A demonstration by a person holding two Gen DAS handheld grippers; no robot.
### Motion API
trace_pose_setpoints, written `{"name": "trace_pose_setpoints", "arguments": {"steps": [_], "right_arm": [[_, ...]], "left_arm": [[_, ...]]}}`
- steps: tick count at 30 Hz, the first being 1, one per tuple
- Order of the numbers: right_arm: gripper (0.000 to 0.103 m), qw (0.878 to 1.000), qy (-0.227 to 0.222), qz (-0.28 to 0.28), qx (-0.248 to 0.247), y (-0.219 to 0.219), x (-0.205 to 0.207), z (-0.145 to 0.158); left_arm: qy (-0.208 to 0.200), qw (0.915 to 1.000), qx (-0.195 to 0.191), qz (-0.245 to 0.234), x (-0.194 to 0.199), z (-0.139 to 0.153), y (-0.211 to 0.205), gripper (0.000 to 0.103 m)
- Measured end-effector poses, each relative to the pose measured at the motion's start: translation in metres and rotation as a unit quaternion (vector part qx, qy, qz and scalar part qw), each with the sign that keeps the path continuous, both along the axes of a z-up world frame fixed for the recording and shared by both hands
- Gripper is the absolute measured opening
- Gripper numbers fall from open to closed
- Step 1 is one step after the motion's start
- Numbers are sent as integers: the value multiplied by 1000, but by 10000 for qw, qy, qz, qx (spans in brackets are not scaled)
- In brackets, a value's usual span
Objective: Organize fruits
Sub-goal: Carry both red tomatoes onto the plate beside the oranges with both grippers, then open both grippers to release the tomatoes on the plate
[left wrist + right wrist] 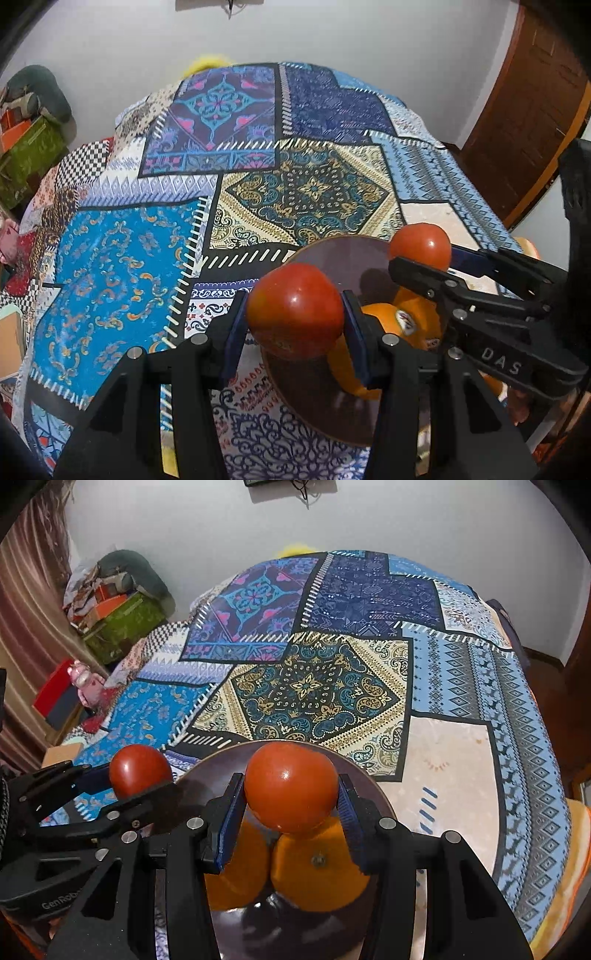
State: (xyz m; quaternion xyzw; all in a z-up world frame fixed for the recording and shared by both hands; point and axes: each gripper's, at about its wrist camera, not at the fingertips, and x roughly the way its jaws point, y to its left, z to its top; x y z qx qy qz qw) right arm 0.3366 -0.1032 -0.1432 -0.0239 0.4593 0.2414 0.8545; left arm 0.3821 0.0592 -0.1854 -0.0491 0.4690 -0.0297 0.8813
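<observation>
Left wrist view showed the left gripper [295,314] closed on a tomato [294,310], its blue fingers [234,332] pressed against the fruit's two sides. That tomato hung over the near edge of a dark plate [343,258] on the quilted bed [125,258]. Below and to the right of the fingers lay oranges [384,319] on the plate, one with a sticker. Further right, the right gripper [421,254] came in from the side, closed on a second tomato [421,245] above the plate's far-right rim.

Right wrist view gave the same from the other side: the right gripper [291,797] clamped its tomato [291,786] between both fingers [231,823], directly above two oranges [319,864] that touched each other on the plate [221,764]. To the left, the left gripper [136,775] held its tomato [140,770] just beyond the plate's left rim.

Both tomatoes were nearly round, so neither had a long axis that mattered; which way their stem ends pointed could not be told. As I judge it, the coming move turns on what lay straight below each pair of fingers: oranges filled the spot under the right tomato, while bare plate lay ahead of them. The right hand was nearer the plate's middle, the left nearer its edge.
</observation>
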Motion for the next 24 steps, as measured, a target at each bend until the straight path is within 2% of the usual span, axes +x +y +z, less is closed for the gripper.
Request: {"name": "trace_pose_setpoints", "arguments": {"steps": [7, 13, 20, 24], "right_arm": [[46, 9998, 200, -16, 30, -1, 9, -12], [46, 9997, 179, 48, 138, -2, 8, -9], [47, 9999, 60, 62, 144, -9, -1, 3], [47, 9999, -91, 79, 121, -14, -15, 15]], "left_arm": [[194, 9997, -124, 109, 14, -19, 4, 49], [298, 9994, -129, 90, 16, -25, 3, 49], [224, 9995, -225, -3, 7, -14, 0, 50], [-44, 9999, 40, -130, -14, 7, -6, 50]]}}
